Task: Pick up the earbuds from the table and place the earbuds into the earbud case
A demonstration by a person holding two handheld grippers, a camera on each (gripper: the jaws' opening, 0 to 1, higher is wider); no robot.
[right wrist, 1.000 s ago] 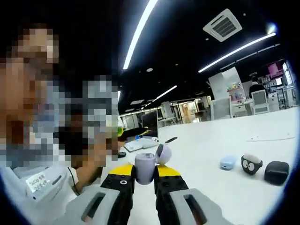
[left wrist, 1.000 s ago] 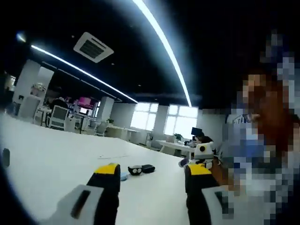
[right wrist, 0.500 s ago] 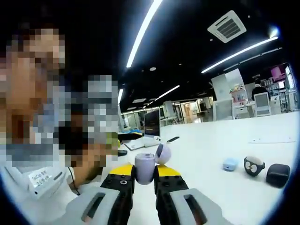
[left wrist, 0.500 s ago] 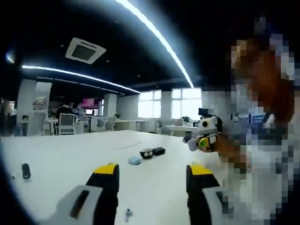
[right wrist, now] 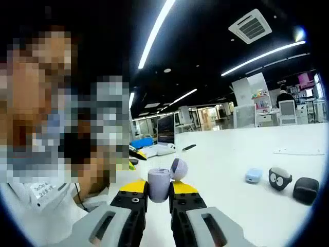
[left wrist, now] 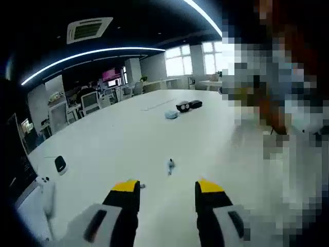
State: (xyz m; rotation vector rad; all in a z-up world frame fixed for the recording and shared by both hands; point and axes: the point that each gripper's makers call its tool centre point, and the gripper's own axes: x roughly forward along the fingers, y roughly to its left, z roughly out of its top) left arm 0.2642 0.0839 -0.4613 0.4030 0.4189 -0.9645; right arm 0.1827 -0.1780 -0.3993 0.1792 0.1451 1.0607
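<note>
The right gripper [right wrist: 159,191] has its jaws squeezed on the open purple earbud case [right wrist: 162,181]. The left gripper [left wrist: 167,189] has its jaws wide apart over the white desk [left wrist: 123,139], near a small earbud [left wrist: 170,165].

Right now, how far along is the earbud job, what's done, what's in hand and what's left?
Done: the earbud case is off the table, lid open, clamped in the right gripper. In hand: the left gripper is open and aimed down at a small earbud lying on the white table, not yet touching it. Left: grasp that earbud, carry it to the case and seat it. Whether the case already holds an earbud cannot be told.
</note>
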